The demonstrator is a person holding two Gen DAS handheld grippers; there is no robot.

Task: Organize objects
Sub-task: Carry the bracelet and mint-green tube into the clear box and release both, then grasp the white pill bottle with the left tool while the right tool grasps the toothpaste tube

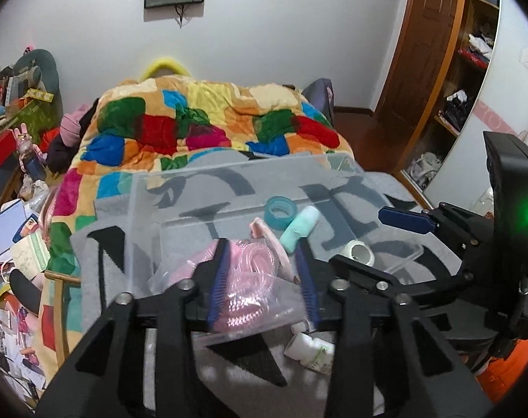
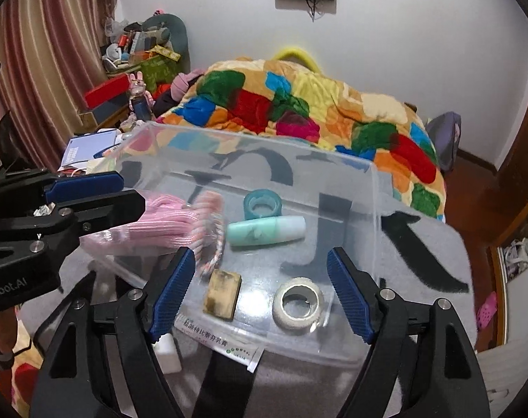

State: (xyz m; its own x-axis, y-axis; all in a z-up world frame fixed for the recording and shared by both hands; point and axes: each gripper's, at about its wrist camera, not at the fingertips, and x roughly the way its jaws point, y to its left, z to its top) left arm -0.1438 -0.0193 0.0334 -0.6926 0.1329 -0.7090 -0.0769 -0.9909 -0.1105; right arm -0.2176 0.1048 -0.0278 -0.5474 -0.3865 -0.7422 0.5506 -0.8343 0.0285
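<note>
A clear plastic bin (image 2: 375,188) stands on a grey blanket on the bed. In it lie a teal tape roll (image 2: 262,205), a mint green tube (image 2: 265,230), a white tape roll (image 2: 298,301) and a tan block (image 2: 222,294). My left gripper (image 1: 262,278) is shut on a clear bag of pink cord (image 1: 243,296) and holds it over the bin's near left side; the bag also shows in the right wrist view (image 2: 166,230). My right gripper (image 2: 260,292) is open and empty, just above the bin's near wall. The bin shows in the left wrist view (image 1: 142,216) too.
A small white bottle (image 1: 309,348) lies on the grey blanket (image 1: 229,376) in front of the bin. A white sachet (image 2: 222,341) lies by the bin's near wall. A colourful patchwork quilt (image 1: 201,122) covers the bed behind. Clutter is stacked at the left (image 1: 16,111); a wooden wardrobe (image 1: 438,52) stands right.
</note>
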